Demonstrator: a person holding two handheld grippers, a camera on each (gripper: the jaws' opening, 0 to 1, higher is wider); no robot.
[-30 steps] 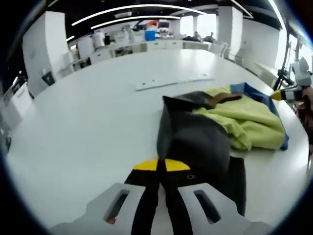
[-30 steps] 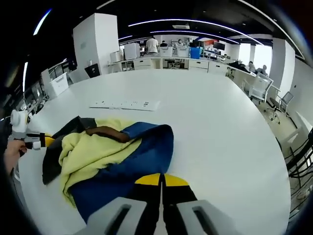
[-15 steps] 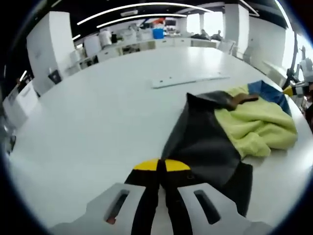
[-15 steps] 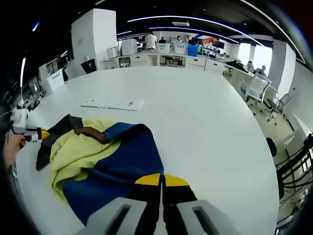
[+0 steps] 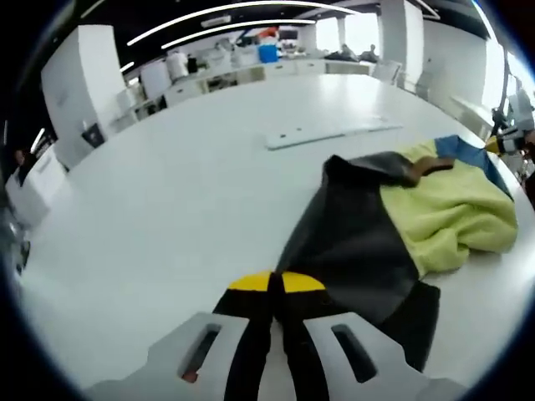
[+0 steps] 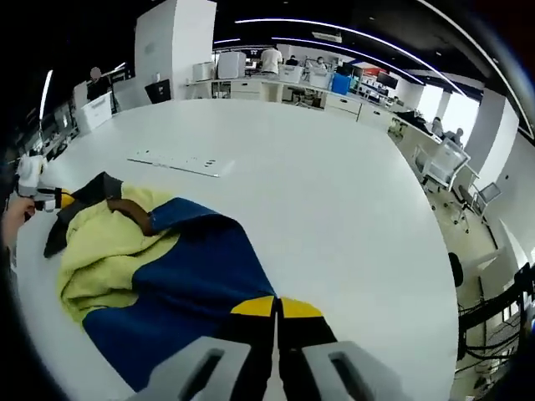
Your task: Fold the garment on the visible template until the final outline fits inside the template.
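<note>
The garment (image 5: 393, 225), a soft, limp jacket in dark grey, yellow and blue panels, lies bunched on the white bench (image 5: 167, 192). Your left tool (image 5: 276, 284) is pinched on its grey edge; your right tool (image 6: 276, 307) is pinched on the blue edge. It should drape and slide easily, so hold hems or corners. No readable labels or writing are visible.

Garment (image 6: 159, 276): soft matt cloth, creased. Table (image 5: 159, 192): smooth white, faint sheen.
</note>
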